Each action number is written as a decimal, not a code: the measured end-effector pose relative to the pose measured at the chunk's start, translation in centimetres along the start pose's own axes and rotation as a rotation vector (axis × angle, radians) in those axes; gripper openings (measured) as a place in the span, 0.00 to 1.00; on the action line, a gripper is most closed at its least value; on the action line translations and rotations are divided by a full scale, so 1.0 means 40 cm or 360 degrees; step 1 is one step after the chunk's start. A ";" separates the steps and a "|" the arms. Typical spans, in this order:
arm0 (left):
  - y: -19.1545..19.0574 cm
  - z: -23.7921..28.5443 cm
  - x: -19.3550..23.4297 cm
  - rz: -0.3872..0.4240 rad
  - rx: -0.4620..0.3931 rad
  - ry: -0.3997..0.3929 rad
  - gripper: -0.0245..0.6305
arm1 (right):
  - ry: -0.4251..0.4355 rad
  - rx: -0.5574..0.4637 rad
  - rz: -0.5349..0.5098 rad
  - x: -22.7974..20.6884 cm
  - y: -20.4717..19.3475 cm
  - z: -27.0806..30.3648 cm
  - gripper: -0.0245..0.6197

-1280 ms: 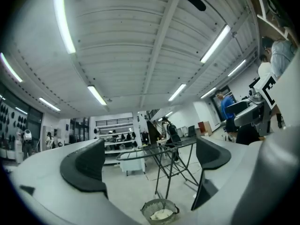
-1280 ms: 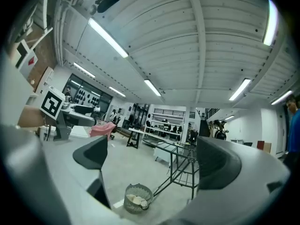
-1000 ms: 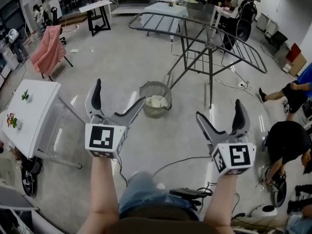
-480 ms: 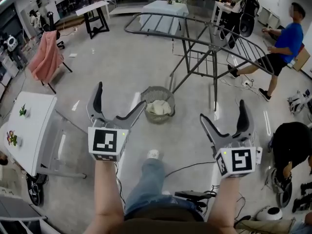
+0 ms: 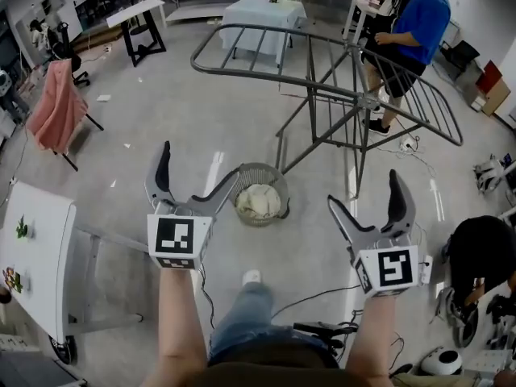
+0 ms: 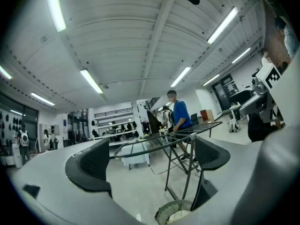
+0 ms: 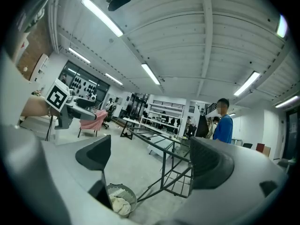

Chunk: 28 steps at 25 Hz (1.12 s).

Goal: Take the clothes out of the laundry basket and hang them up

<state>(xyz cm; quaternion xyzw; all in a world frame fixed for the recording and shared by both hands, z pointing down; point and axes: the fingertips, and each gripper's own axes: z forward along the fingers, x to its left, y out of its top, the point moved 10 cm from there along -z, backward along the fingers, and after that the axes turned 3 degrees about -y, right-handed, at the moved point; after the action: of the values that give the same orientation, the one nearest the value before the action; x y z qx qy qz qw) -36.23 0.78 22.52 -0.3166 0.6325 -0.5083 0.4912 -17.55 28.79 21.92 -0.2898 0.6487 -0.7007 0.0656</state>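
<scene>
Two grippers: left gripper (image 5: 200, 161) and right gripper (image 5: 364, 190) were held side by side, each with jaws spread wide on nothing.
Round grey mesh laundry basket (image 5: 278, 185): stood on the floor just ahead, holding pale crumpled clothes (image 5: 258, 202).
Grey metal drying rack (image 5: 357, 135): stood just beyond the basket.
Person in a blue shirt (image 5: 411, 22): stood behind the rack.

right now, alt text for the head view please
The left gripper and right gripper, both open and empty, point over a floor toward a basket of pale clothes. Behind it stands a bare drying rack, with a person in blue beyond.
</scene>
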 end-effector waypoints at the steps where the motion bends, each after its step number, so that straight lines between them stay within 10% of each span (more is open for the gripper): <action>1: -0.010 0.038 0.027 -0.0001 0.0004 -0.0004 0.91 | 0.0002 0.0010 -0.0003 -0.002 -0.003 0.047 0.85; 12: -0.122 0.332 0.201 -0.0024 0.0066 -0.0103 0.91 | 0.0057 0.0142 -0.0003 0.015 -0.055 0.392 0.85; 28: -0.451 0.434 0.193 -0.0211 0.0476 0.0021 0.91 | 0.0508 0.0349 0.0126 0.061 -0.364 0.688 0.85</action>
<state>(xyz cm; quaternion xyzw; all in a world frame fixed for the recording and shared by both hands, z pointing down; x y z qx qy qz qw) -24.09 -17.04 37.42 -0.2777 0.5308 -0.6302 0.4940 -1.91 5.85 36.24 -0.1403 0.5817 -0.8010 0.0205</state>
